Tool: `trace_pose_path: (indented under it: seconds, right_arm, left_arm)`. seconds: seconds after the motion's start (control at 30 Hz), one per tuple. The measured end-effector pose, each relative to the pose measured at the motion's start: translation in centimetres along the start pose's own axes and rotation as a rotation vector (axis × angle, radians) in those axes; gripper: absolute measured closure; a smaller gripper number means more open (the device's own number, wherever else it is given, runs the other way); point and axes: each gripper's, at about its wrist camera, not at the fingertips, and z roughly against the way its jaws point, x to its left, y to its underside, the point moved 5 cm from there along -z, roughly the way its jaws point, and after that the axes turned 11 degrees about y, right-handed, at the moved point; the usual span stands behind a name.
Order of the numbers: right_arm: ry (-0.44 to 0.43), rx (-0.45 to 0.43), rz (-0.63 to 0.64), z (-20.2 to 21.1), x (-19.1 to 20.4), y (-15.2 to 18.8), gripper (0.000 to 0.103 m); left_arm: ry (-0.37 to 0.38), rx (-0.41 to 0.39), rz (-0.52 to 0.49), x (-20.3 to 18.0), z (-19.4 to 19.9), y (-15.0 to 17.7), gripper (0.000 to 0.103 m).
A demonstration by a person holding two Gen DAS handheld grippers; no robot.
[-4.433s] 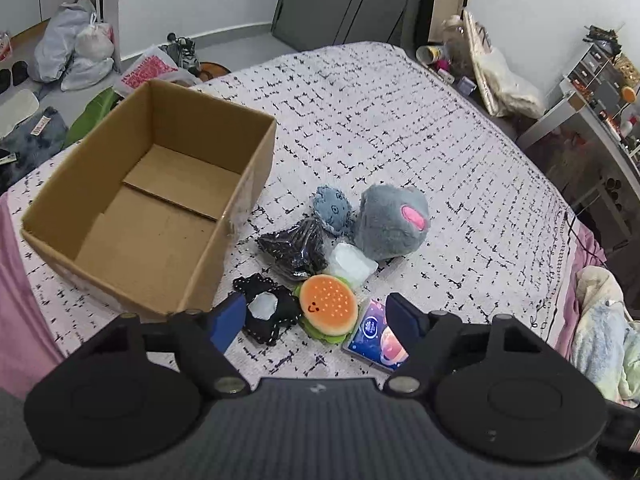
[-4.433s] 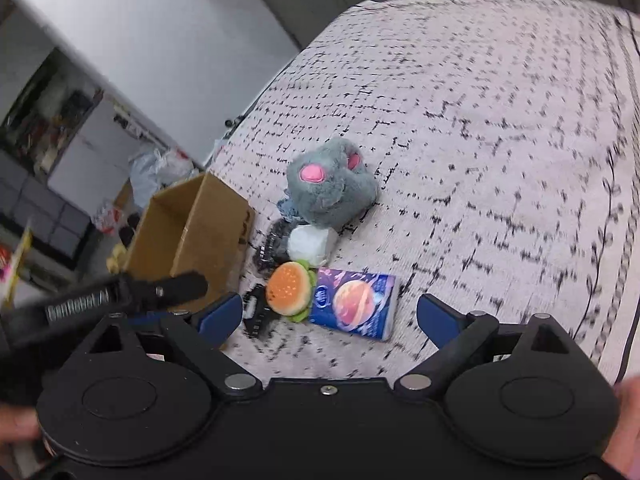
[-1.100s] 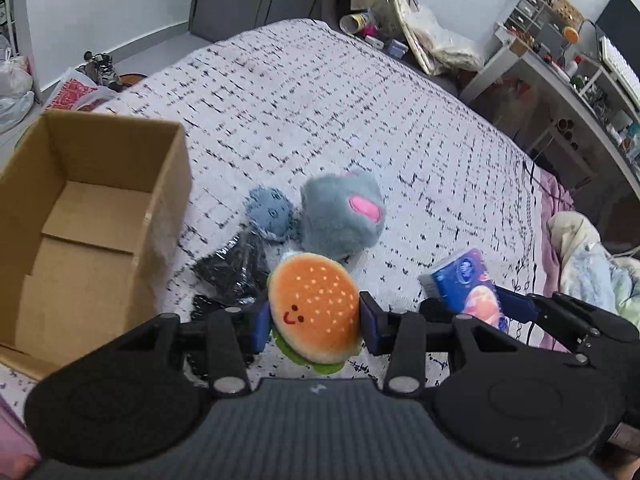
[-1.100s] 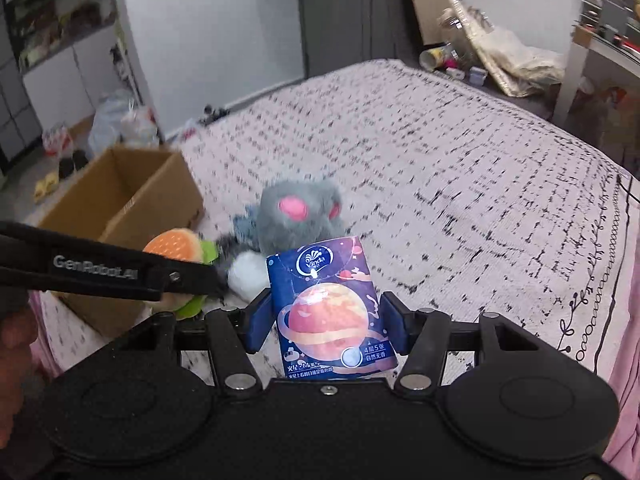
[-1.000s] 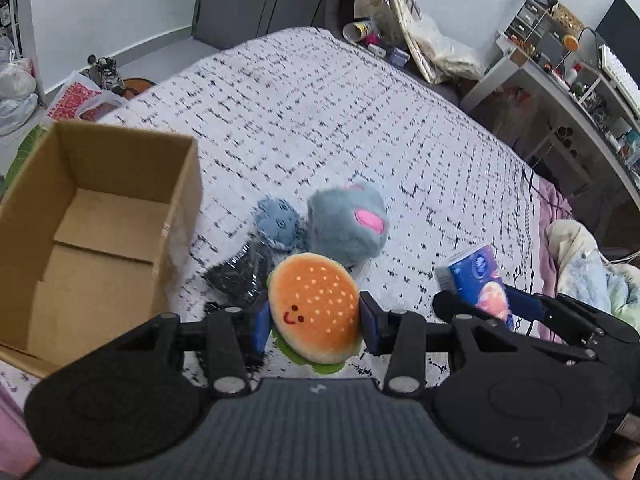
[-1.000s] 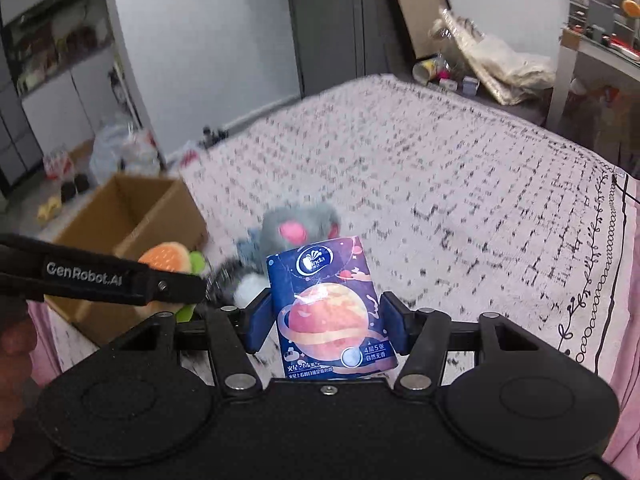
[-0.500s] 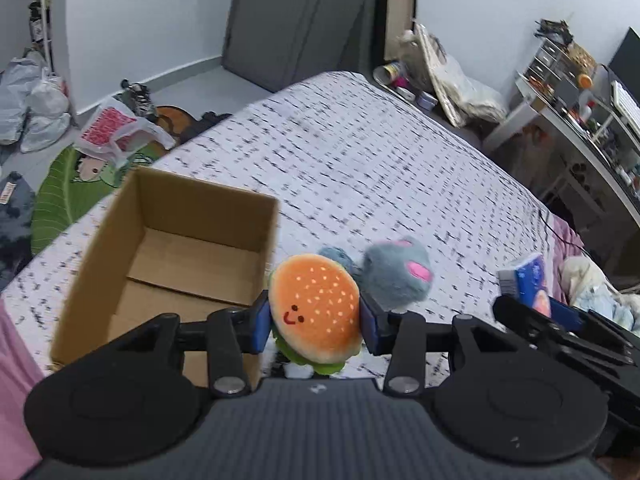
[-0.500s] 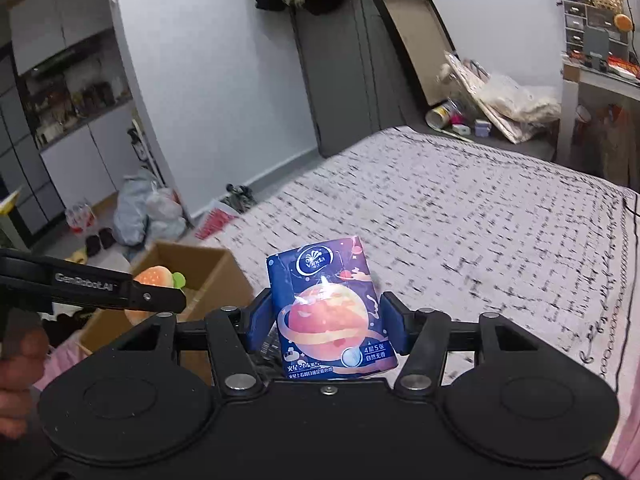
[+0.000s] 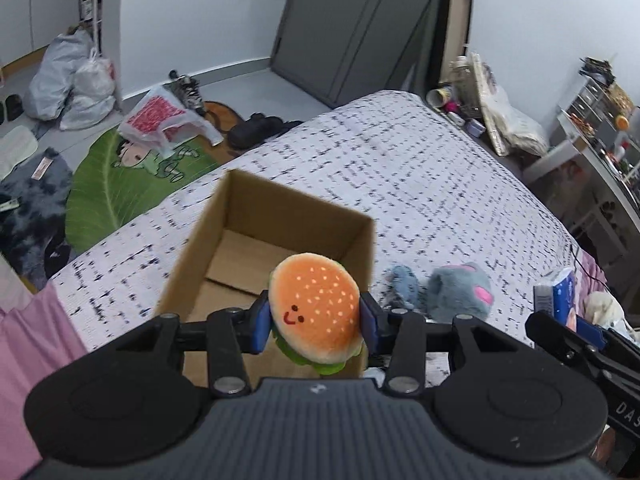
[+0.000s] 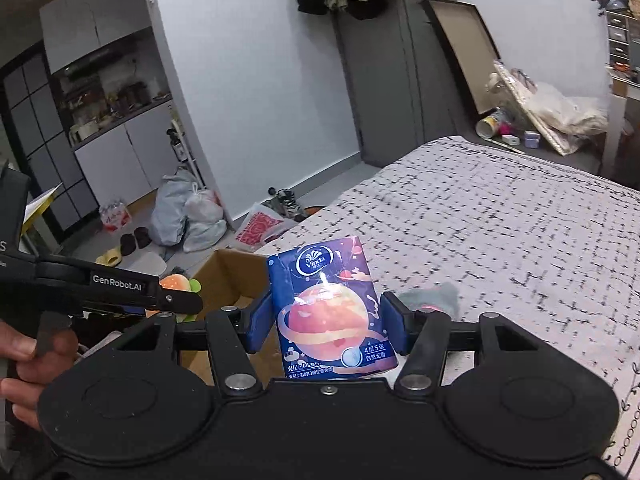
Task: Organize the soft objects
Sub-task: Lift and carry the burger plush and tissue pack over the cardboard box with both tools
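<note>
My left gripper (image 9: 316, 322) is shut on an orange burger plush (image 9: 314, 312) and holds it in the air by the near right corner of an open, empty cardboard box (image 9: 240, 216) on the bed. My right gripper (image 10: 326, 326) is shut on a blue tissue pack (image 10: 326, 308), held upright above the bed. The box also shows in the right wrist view (image 10: 234, 270), with the burger plush (image 10: 176, 282) in the left gripper beside it. A grey mouse plush (image 9: 460, 292) and a small blue plush (image 9: 404, 284) lie on the bed right of the box.
The bed has a white cover with black dashes (image 9: 400, 168). On the floor to the left are a green mat (image 9: 120, 184), plastic bags (image 9: 72, 84) and shoes. A desk with clutter (image 9: 592, 140) stands at the right. The tissue pack shows at the right edge of the left wrist view (image 9: 558, 296).
Both grippers have risen and swung toward the box with their objects. The burger plush now hangs by the box's near right corner. The tissue pack stays gripped, higher above the bed.
</note>
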Motion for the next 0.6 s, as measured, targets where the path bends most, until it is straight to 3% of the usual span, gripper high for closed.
trace_pose_path:
  seconds: [0.6]
  right_arm:
    - [-0.043, 0.005, 0.04, -3.1, 6.5, -0.1, 0.048]
  left_arm:
    - [-0.021, 0.005, 0.053, 6.1, -1.6, 0.4, 0.059]
